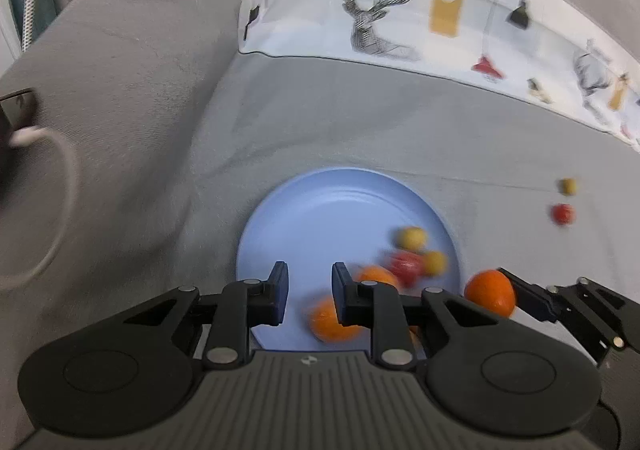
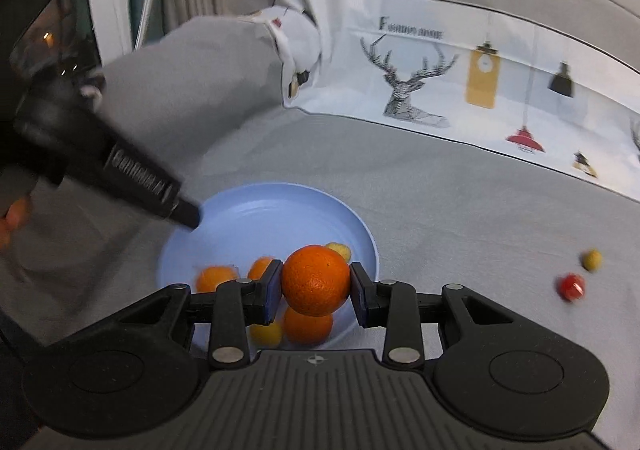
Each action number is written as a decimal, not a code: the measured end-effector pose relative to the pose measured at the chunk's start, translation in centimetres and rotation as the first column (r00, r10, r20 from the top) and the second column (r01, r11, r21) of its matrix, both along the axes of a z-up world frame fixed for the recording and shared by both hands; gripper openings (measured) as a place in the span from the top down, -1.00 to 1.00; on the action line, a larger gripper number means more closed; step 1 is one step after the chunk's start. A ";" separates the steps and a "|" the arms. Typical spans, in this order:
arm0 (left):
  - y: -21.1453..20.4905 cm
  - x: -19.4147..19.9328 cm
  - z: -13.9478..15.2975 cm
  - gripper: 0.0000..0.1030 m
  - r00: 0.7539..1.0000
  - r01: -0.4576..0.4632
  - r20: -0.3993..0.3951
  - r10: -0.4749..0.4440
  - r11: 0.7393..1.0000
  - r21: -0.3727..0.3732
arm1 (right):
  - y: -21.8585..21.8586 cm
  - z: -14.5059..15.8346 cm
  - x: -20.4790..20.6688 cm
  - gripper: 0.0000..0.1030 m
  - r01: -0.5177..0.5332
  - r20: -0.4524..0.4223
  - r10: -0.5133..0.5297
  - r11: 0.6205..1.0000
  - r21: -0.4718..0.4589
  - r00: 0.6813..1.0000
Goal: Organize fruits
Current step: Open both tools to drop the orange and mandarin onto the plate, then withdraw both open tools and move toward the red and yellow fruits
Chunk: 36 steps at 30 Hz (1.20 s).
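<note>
A light blue plate (image 1: 328, 218) (image 2: 272, 222) lies on the grey sofa seat and holds several fruits: oranges (image 1: 334, 322) (image 2: 308, 324), a red fruit (image 1: 406, 266) and small yellow ones (image 1: 412, 238) (image 2: 266, 332). My right gripper (image 2: 315, 286) is shut on an orange (image 2: 315, 280) (image 1: 490, 296), held just above the plate's near right edge. My left gripper (image 1: 310, 290) hovers over the plate's near side with its jaws narrow and nothing between them. In the right wrist view it reaches in from the left, its fingers (image 2: 188, 214) over the plate's left rim. A loose yellow fruit (image 1: 568, 186) (image 2: 591, 259) and a red one (image 1: 563, 213) (image 2: 571, 286) lie on the seat to the right.
A white cushion with a deer print (image 1: 372, 22) (image 2: 412, 90) leans against the sofa back behind the plate. The grey armrest (image 1: 120, 70) rises on the left, with a white cable (image 1: 40, 138) on it. A hand (image 2: 12, 218) grips the left tool.
</note>
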<state>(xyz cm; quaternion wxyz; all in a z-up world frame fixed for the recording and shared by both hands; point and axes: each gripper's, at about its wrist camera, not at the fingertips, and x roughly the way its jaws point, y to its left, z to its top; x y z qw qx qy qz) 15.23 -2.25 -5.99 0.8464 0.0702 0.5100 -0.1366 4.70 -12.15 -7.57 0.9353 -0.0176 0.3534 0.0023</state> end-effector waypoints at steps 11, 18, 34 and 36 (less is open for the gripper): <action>0.1 -0.2 0.7 -0.99 0.995 0.029 0.092 -0.032 0.999 0.028 | -0.2 -1.6 3.4 -0.67 -0.052 -0.064 0.053 0.999 0.011 0.997; 1.6 -5.6 2.5 -0.99 0.999 -0.010 0.033 0.008 0.999 0.046 | 0.3 2.0 -3.1 -0.89 0.008 -0.071 -0.006 0.999 0.031 0.997; 5.0 -15.3 7.4 -0.99 0.993 -0.095 0.073 0.092 0.995 0.035 | 3.4 9.0 -14.9 -0.99 0.088 0.132 -0.090 0.996 0.023 0.987; 5.0 -16.1 7.9 -0.99 0.992 -0.091 0.087 0.088 0.995 0.029 | 3.7 9.2 -15.6 -0.99 0.080 0.141 -0.082 0.997 0.019 0.987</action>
